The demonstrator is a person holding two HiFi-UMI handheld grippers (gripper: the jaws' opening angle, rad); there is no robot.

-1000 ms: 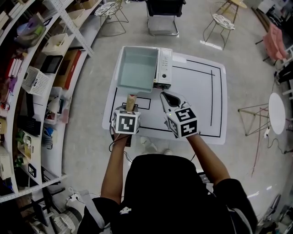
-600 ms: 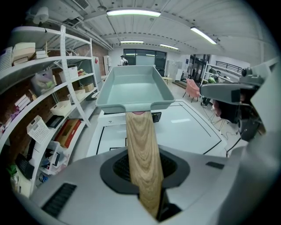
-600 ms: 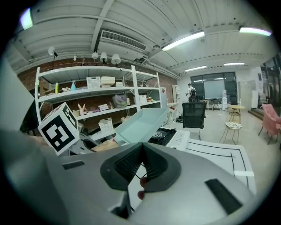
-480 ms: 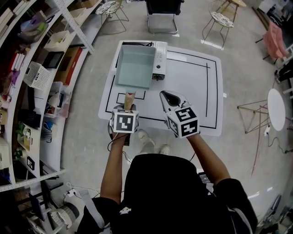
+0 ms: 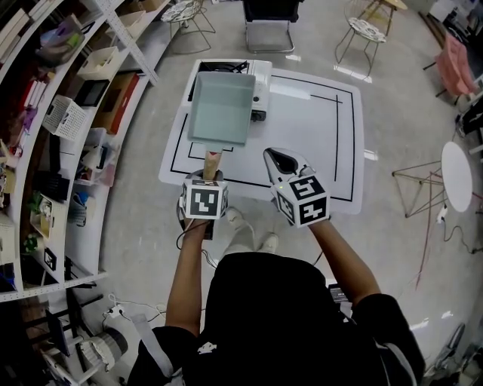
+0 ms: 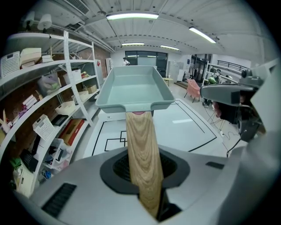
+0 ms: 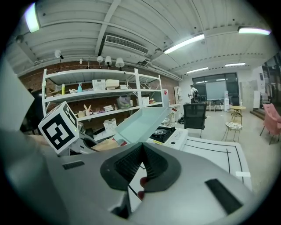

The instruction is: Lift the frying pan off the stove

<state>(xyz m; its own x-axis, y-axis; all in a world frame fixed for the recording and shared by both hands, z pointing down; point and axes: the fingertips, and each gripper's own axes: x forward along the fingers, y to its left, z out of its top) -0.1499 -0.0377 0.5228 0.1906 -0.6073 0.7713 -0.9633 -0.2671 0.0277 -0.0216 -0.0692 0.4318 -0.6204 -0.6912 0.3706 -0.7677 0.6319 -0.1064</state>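
The frying pan is rectangular and pale green, with a wooden handle. My left gripper is shut on that handle, which runs between its jaws in the left gripper view. The pan hangs in the air, tilted slightly, over the near left part of the white table. The stove stands behind it at the table's far left, its black burner showing past the pan's far edge. My right gripper hovers to the right of the handle, shut and holding nothing. Its view shows the pan and stove ahead.
Black rectangles are marked on the table. Metal shelving with baskets and boxes runs along the left. A black chair and wire stools stand beyond the table, and a small round white table is at the right.
The pan has come back off the stove toward me, uncovering the burner. Both grippers have drawn back together, and the table sits farther up in the head view.
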